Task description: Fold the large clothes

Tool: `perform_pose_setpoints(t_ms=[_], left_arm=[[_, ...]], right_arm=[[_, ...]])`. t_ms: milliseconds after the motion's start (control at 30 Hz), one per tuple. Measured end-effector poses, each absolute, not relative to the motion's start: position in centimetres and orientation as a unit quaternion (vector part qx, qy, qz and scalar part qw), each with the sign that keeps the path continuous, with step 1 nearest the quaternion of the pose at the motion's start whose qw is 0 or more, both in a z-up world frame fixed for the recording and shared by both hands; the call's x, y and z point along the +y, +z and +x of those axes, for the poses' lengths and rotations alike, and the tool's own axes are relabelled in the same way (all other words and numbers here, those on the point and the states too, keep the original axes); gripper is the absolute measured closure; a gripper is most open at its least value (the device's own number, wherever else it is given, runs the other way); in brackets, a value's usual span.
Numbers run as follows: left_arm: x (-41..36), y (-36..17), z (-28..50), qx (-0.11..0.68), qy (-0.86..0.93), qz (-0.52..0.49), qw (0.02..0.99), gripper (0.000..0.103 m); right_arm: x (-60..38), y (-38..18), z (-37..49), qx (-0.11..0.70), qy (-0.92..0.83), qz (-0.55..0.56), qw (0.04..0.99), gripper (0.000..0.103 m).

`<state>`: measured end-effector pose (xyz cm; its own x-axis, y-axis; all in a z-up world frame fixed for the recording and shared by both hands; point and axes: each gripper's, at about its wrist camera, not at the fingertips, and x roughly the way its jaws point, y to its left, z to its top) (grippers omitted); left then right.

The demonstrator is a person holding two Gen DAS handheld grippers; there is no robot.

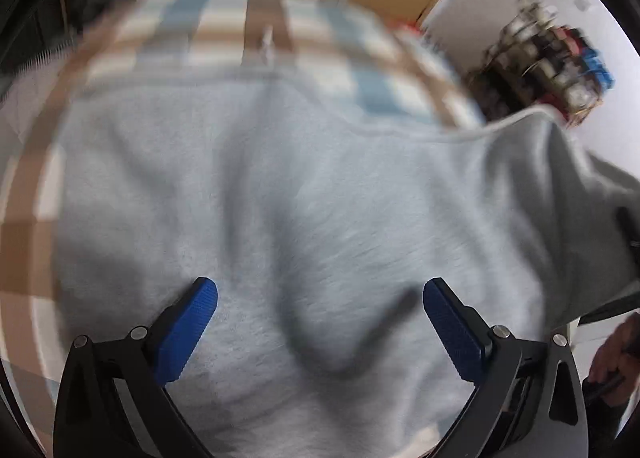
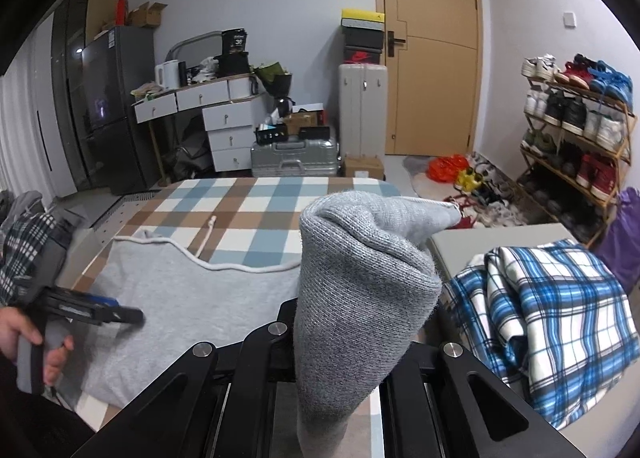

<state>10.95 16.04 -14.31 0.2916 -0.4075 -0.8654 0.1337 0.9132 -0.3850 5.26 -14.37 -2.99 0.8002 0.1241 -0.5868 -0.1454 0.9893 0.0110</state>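
A large grey sweatshirt (image 2: 184, 298) lies spread on a bed with a checked brown, blue and white cover (image 2: 248, 209). My right gripper (image 2: 340, 322) is shut on a bunched part of the sweatshirt (image 2: 360, 278) and holds it lifted above the bed; its fingertips are hidden by the cloth. My left gripper (image 1: 320, 310) is open just above the grey fabric (image 1: 300, 197), its blue fingers (image 1: 192, 322) spread wide and holding nothing. It also shows at the left of the right wrist view (image 2: 100, 312), over the sweatshirt's left side. A white drawstring (image 2: 208, 234) trails from the garment.
A blue plaid shirt (image 2: 552, 318) lies on a grey bench to the right of the bed. A dark plaid garment (image 2: 28, 242) sits at the left. Beyond the bed stand suitcases (image 2: 296, 157), a white desk (image 2: 208, 105), a shoe rack (image 2: 576, 129) and a door (image 2: 432, 45).
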Motion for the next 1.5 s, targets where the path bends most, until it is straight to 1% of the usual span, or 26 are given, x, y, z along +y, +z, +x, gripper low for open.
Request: perform_pose_setpoints(t_ms=[133, 300, 467, 600, 733, 833, 967, 1000, 1067, 1133, 1233, 1300, 1500], left_arm=[[13.6, -14.5, 10.1, 0.558, -0.177, -0.061, 0.808, 0.003], [13.0, -14.8, 10.0, 0.556, -0.177, -0.073, 0.809, 0.003], [11.8, -14.3, 10.5, 0.549, -0.175, -0.066, 0.814, 0.003], [10.5, -14.1, 11.1, 0.549, -0.198, -0.069, 0.809, 0.003], [7.3, -14.0, 11.5, 0.549, -0.239, -0.067, 0.798, 0.003], [6.8, -13.7, 12.2, 0.554, -0.271, -0.107, 0.780, 0.003], [11.1, -12.4, 12.3, 0.564, -0.317, -0.202, 0.735, 0.003], [13.4, -11.6, 11.7, 0.562, -0.316, -0.217, 0.733, 0.003], [17.0, -10.0, 10.0, 0.535, -0.309, -0.202, 0.760, 0.003], [20.1, -9.5, 8.9, 0.518, -0.283, -0.179, 0.787, 0.003], [22.9, -11.5, 9.3, 0.550, -0.278, -0.229, 0.753, 0.003], [24.1, -12.3, 9.2, 0.556, -0.277, -0.245, 0.744, 0.003], [26.8, -13.0, 8.4, 0.566, -0.278, -0.273, 0.726, 0.003]], right_arm=[[-13.4, -2.1, 5.2, 0.289, 0.090, -0.022, 0.953, 0.095], [-11.1, 0.2, 5.0, 0.262, 0.137, -0.027, 0.955, 0.095], [-10.0, 1.5, 5.5, 0.262, 0.175, -0.007, 0.949, 0.095], [-9.2, 2.2, 5.3, 0.253, 0.192, -0.023, 0.948, 0.095], [-8.4, 2.8, 4.7, 0.248, 0.202, -0.043, 0.946, 0.095], [-8.0, 3.0, 4.4, 0.252, 0.203, -0.055, 0.945, 0.095], [-6.1, 2.2, 4.1, 0.265, 0.204, -0.072, 0.940, 0.095], [-5.6, 2.1, 3.8, 0.267, 0.205, -0.080, 0.938, 0.095], [-3.7, 1.8, 3.6, 0.273, 0.208, -0.099, 0.934, 0.095], [-1.9, 1.4, 3.3, 0.276, 0.210, -0.117, 0.931, 0.095], [0.5, 0.6, 3.1, 0.284, 0.228, -0.122, 0.923, 0.095], [2.4, -0.6, 2.9, 0.295, 0.239, -0.126, 0.916, 0.095], [7.7, -7.9, 2.6, 0.370, 0.240, -0.136, 0.887, 0.094]])
